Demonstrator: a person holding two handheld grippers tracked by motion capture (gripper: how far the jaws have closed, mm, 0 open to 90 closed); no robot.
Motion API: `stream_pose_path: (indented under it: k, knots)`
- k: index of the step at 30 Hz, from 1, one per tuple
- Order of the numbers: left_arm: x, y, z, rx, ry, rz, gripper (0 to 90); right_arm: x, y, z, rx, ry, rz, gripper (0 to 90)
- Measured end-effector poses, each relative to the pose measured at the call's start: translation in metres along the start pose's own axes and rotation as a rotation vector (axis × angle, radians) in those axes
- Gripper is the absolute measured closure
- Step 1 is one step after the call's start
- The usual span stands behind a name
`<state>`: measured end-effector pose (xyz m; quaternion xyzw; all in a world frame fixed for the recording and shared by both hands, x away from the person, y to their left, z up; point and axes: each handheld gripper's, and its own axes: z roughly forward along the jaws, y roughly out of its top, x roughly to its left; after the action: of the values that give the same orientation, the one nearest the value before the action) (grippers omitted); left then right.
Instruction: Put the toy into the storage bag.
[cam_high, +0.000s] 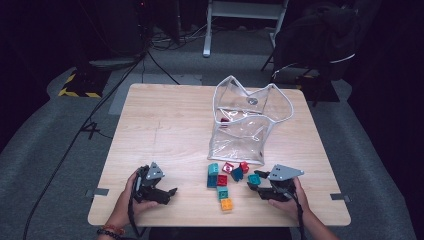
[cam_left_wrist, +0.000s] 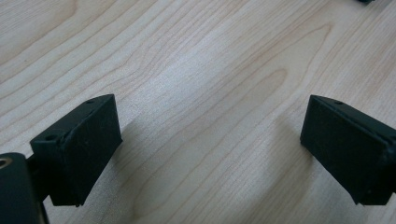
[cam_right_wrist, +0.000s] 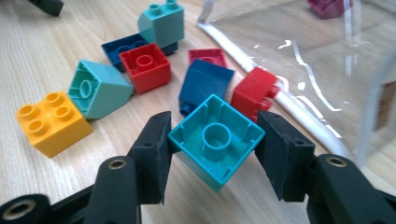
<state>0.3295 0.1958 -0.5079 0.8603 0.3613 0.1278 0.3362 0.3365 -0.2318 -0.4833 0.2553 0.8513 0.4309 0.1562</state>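
Note:
My right gripper (cam_right_wrist: 215, 149) is shut on a teal brick (cam_right_wrist: 216, 140), gripped by two opposite sides with its hollow underside facing the camera. In the high view this right gripper (cam_high: 256, 184) holds the teal brick (cam_high: 254, 179) at the right end of a cluster of loose bricks. Just beyond the held brick lie a dark blue brick (cam_right_wrist: 205, 84), a red brick (cam_right_wrist: 254, 91), another red brick (cam_right_wrist: 145, 65) and a yellow brick (cam_right_wrist: 51, 122). My left gripper (cam_left_wrist: 210, 140) stands open over bare wood, and the high view shows the left gripper (cam_high: 167, 192) at the front left.
A clear plastic bag (cam_high: 245, 125) with a white rim lies behind the bricks, with a small red brick (cam_high: 224, 120) inside. The wooden table (cam_high: 165, 125) has its front edge close to both hands. Dark floor, cables and a chair surround it.

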Motion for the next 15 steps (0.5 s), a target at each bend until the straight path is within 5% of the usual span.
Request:
stream_pose_path:
  k: [15]
  knots:
    - [0.000, 0.000, -0.001, 0.002, 0.003, 0.004, 5.6, -0.026, 0.005, -0.038, -0.075, -0.068, 0.059, 47.5]
